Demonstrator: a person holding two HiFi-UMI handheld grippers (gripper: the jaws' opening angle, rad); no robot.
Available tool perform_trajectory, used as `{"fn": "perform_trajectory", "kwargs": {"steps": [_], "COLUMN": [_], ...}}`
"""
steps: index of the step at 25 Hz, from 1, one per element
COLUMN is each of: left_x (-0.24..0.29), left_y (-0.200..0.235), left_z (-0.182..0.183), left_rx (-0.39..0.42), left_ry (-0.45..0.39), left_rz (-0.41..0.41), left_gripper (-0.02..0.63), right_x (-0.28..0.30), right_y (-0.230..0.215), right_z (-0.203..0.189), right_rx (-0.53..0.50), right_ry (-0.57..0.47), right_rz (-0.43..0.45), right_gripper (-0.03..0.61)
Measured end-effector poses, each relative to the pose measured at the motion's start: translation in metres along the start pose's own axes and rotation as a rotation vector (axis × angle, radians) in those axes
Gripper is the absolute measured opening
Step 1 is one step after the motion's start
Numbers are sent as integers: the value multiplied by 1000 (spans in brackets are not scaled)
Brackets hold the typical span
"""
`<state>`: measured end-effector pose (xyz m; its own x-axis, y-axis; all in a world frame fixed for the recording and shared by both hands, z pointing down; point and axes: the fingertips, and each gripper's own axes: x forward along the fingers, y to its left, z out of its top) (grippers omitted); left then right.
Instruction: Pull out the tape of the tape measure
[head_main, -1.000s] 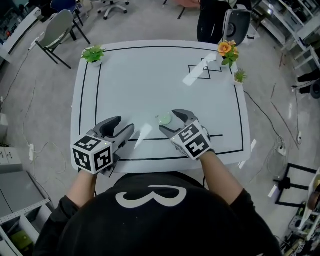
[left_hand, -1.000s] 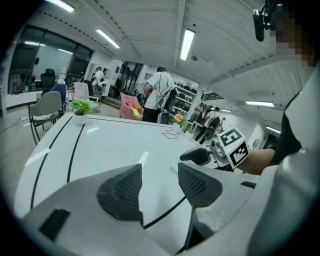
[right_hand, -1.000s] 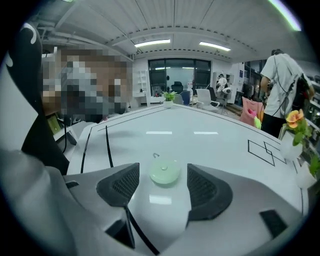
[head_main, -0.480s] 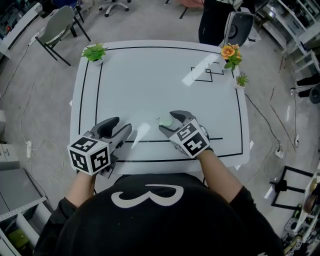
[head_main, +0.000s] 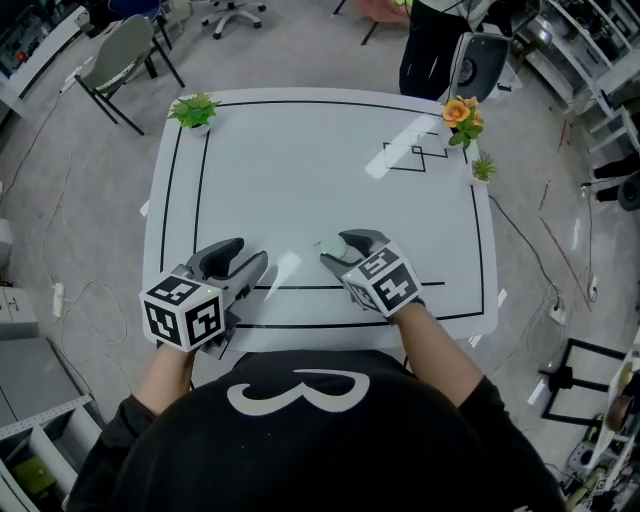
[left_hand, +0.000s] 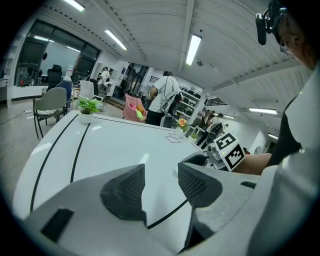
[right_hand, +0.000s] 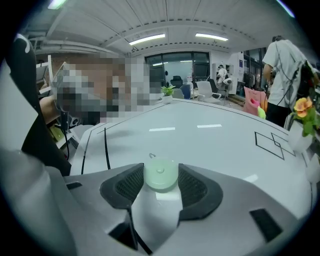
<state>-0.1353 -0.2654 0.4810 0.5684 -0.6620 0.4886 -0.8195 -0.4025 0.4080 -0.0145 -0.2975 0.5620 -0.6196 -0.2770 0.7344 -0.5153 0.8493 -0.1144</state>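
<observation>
We see the pale green, round tape measure (right_hand: 160, 176) lying on the white table (head_main: 300, 160) near its front edge, a little right of the middle, just behind the black line that runs along that edge. The right gripper (head_main: 343, 250) has just been closing its jaws, and the ribbed pads now meet the disc on both sides. The left gripper (head_main: 252, 252) sits toward the front left corner, its jaws apart with only bare table between them.
</observation>
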Motion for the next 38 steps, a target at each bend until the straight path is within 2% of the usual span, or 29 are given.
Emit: {"fn": "perform_trajectory", "kwargs": {"steps": [7,17,23,29,32,35,38], "left_x": [-4,-14,-26,-36,-42,-44,-46], "left_y": [-4,-19,-48,-77,-93,-107,-112], "left_z": [3,6,7,14,17,16,12], "left_rx": [6,35,115,140,192,257,282], "left_ry": [-7,-38,-50,-83,-88,-70,-50], "left_rz": [-22,-101,-190,-271,-324,-381,-393], "left_gripper": [210,209,208,202,195,184,143], "right_x": [-11,-51,-82,-107,-116,-121,-121], "right_y": [7,32,69,93,103,109,115], "right_z": [10,36,56,69,71,74,73], "right_rx": [71,65,53,58,74,77,59], "right_ry": [-21,-86,-153,-202,-214,-230,-231], "right_rz": [43,24,53,73,95,113,120], "right_gripper": [219,219,219,219,219,219,219]}}
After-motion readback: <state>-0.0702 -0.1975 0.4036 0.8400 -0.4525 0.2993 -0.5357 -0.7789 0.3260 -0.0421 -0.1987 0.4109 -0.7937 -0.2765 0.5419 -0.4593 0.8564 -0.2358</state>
